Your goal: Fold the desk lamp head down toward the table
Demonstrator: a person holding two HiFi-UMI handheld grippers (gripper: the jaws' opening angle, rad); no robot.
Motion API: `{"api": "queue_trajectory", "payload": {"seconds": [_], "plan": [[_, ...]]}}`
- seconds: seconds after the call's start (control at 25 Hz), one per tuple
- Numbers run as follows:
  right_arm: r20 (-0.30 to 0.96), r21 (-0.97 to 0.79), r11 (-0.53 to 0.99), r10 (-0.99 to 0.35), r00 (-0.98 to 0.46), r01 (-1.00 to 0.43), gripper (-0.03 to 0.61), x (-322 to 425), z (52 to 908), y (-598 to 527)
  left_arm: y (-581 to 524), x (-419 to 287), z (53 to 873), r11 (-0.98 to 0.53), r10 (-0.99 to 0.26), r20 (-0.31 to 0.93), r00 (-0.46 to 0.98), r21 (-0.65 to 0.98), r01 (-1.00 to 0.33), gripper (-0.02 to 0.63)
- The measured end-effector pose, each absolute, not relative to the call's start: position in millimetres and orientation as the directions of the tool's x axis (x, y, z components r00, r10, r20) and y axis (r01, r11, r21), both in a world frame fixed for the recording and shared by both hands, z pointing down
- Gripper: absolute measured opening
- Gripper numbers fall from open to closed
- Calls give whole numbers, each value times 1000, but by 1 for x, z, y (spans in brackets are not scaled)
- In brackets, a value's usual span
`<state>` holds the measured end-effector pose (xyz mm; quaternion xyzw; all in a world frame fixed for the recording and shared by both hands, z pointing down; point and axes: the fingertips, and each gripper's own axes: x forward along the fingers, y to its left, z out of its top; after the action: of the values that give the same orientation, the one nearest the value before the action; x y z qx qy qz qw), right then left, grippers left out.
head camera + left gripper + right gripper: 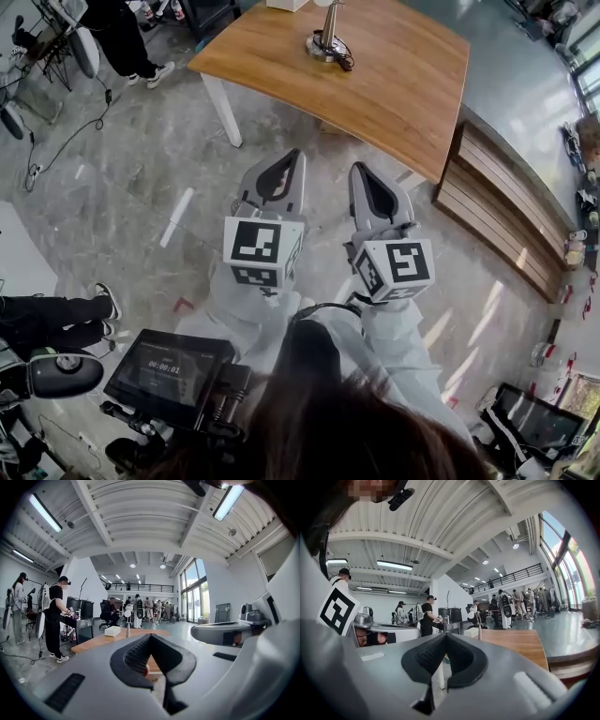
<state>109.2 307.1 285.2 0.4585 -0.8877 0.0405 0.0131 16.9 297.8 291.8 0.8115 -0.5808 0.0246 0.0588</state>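
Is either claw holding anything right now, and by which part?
Nothing is held. The left claw and right claw are both shut and empty, short of the wooden table, where the desk lamp stands untouched.

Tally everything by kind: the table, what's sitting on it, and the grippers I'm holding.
Wooden table: 1
Desk lamp: 1
White box: 1
Hand-held grippers: 2, left hand-held gripper and right hand-held gripper
Total: 5
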Motion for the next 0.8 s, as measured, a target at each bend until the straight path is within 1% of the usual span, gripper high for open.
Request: {"api": "queue_trajectory", "payload": {"seconds": [0.16, 0.4, 0.6, 0.8], "plan": [[50, -60, 549, -832, -552, -833, 2, 87, 283, 232, 222, -12, 289, -337, -934, 102, 342, 61, -939, -2], [40, -73, 482, -873, -485, -873, 2, 59, 271, 121, 112, -48, 280, -410, -904, 117, 411, 31, -912, -2], [84, -70, 437, -893, -442, -897, 2, 49, 281, 47, 38, -66, 293, -441, -884, 145, 445, 56, -896, -2], [122, -92, 404, -902, -413, -910, 2, 61, 308, -35, -40, -72, 326, -435, -877, 186, 443, 85, -896, -2]]}}
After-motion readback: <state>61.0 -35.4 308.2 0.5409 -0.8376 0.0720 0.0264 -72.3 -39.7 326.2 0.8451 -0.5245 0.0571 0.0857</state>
